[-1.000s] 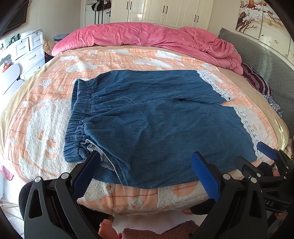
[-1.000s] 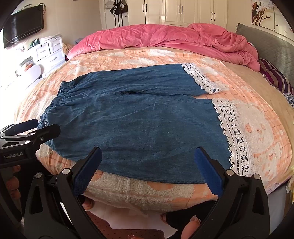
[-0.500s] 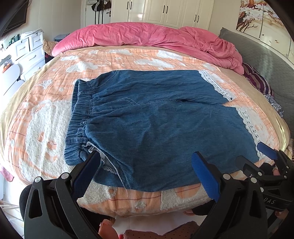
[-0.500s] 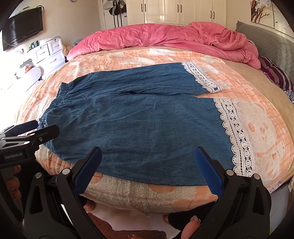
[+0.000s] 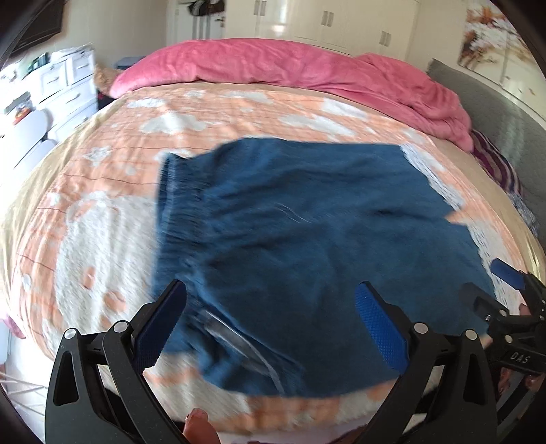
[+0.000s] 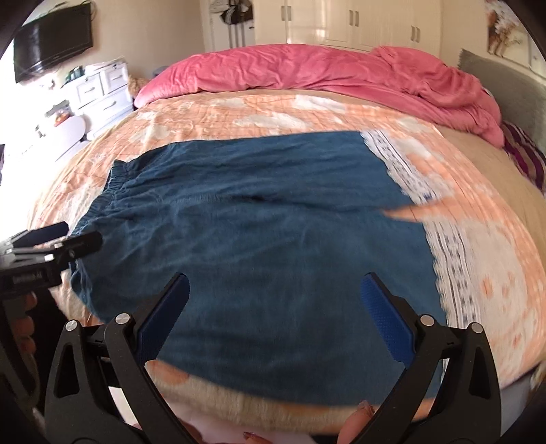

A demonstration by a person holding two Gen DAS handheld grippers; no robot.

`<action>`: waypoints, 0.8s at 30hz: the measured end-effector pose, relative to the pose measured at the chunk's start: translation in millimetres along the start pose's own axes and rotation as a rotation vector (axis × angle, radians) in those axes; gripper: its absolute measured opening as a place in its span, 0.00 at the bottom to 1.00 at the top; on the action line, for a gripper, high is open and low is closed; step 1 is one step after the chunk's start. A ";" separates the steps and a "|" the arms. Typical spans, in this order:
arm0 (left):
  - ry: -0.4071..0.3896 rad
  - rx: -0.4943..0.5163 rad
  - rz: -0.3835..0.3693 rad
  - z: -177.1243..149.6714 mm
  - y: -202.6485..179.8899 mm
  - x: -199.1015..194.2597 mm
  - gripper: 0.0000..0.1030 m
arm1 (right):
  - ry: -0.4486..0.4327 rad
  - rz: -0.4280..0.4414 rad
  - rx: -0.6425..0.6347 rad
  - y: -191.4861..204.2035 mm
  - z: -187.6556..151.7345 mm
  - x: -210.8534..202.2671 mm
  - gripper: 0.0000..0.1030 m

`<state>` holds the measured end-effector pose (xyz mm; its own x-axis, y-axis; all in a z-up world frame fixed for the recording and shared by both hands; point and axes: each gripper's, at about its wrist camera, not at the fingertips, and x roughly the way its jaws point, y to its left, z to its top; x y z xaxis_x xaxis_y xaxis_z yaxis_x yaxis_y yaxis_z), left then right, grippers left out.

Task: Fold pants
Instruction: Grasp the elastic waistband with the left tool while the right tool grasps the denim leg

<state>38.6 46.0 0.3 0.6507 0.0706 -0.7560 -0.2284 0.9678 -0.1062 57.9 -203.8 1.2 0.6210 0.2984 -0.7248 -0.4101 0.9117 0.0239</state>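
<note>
Both views have shifted forward and blurred since earlier. Left gripper [image 5: 269,328] and right gripper [image 6: 273,317]: jaws apart, holding nothing, blue textured pads. "DAS" legible at lower right of left view. Denim pants [image 6: 259,239], lace-trimmed, lie flat mid-frame on fuzzy orange-white bedspread [image 6: 477,259].

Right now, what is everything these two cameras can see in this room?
pants: one, blue denim with white lace hems, spread flat on the bed
blanket: one, orange and white, covering the bed
duvet: one, pink, bunched at the far edge
drawers: one set, white, far left
TV: one, black, on the left wall
wardrobe: one, white, far wall
left gripper: black with blue pads, open, above the near waistband
right gripper: same, open, above the near leg
</note>
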 end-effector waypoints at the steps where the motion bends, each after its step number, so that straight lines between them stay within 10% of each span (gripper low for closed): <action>1: -0.001 -0.011 0.012 5.2 6.8 2.7 0.96 | 0.004 0.005 -0.010 1.6 5.4 4.6 0.92; 24: 0.083 -0.039 0.012 114.7 101.8 130.1 0.95 | 0.112 0.200 -0.270 50.0 140.7 150.7 0.92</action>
<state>183.1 181.4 -34.8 0.5860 0.0608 -0.8080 -0.2653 0.9566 -0.1205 225.0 -73.6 -9.9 0.4400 0.4168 -0.7954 -0.6871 0.7266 0.0006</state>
